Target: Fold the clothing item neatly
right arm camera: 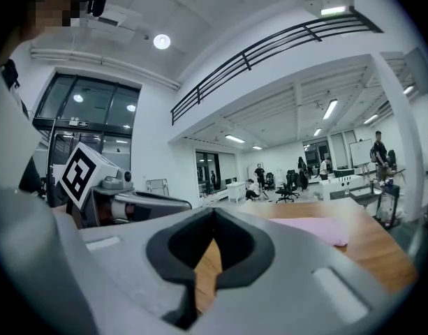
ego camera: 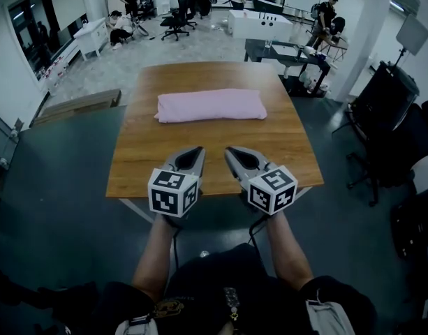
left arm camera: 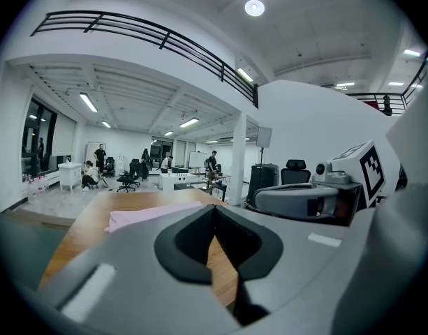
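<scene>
A pink garment (ego camera: 211, 106) lies folded into a long flat rectangle across the far half of the wooden table (ego camera: 144, 159). Both grippers hover side by side over the table's near edge, well short of the cloth. My left gripper (ego camera: 198, 149) is shut with nothing in it, and my right gripper (ego camera: 227, 149) is shut and empty too. In the left gripper view the pink garment (left arm camera: 147, 214) shows beyond the shut jaws, with the right gripper (left arm camera: 308, 197) at the right. In the right gripper view the pink garment (right arm camera: 315, 229) lies ahead to the right, the left gripper (right arm camera: 126, 202) at the left.
Black office chairs (ego camera: 392, 128) stand right of the table. A wooden bench (ego camera: 77, 105) sits to the left on the floor. Desks (ego camera: 287, 51) and several people are at the far end of the room.
</scene>
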The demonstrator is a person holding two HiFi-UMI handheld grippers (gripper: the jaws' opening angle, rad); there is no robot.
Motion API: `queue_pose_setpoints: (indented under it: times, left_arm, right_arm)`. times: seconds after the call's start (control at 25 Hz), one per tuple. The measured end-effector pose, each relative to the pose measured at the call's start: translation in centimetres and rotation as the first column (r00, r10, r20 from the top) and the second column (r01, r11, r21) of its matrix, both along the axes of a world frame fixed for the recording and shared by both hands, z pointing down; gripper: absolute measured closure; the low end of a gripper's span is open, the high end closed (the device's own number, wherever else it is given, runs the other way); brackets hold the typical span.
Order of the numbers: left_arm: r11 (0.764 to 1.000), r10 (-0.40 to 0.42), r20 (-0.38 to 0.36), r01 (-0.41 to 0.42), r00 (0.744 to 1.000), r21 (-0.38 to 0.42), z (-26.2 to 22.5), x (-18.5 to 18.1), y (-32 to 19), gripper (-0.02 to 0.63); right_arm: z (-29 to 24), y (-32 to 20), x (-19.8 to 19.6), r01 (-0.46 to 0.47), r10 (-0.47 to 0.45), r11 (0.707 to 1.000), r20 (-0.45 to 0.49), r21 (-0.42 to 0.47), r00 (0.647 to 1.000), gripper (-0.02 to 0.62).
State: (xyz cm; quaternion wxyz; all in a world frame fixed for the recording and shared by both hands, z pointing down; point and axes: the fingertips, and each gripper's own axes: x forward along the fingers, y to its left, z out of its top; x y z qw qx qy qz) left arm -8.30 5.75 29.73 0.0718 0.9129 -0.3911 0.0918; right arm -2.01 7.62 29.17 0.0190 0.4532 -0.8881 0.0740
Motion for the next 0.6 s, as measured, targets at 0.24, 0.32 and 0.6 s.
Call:
queue_pose_setpoints:
  times: [0.24, 0.32, 0.6]
  left_arm:
    - [1.000, 0.003, -0.004, -0.003, 1.000, 0.005, -0.5, 0.6, 1.2, 0.598]
    - [1.000, 0.002, -0.004, -0.002, 1.000, 0.005, -0.5, 0.7, 1.4, 0.598]
    - [1.000, 0.006, -0.007, -0.006, 1.000, 0.015, -1.1, 1.3, 1.9, 0.598]
  right_arm:
    - [-0.5, 1.0, 0.0, 0.011, -0.011, 1.000, 0.004, 0.011, 1.000, 0.592]
    - [-0.5, 1.2, 0.0, 0.016, -0.016, 1.000, 0.005, 0.011, 1.000, 0.592]
    - [-0.8, 1.7, 0.5, 0.012, -0.012, 1.000, 0.010, 0.013, 1.000, 0.592]
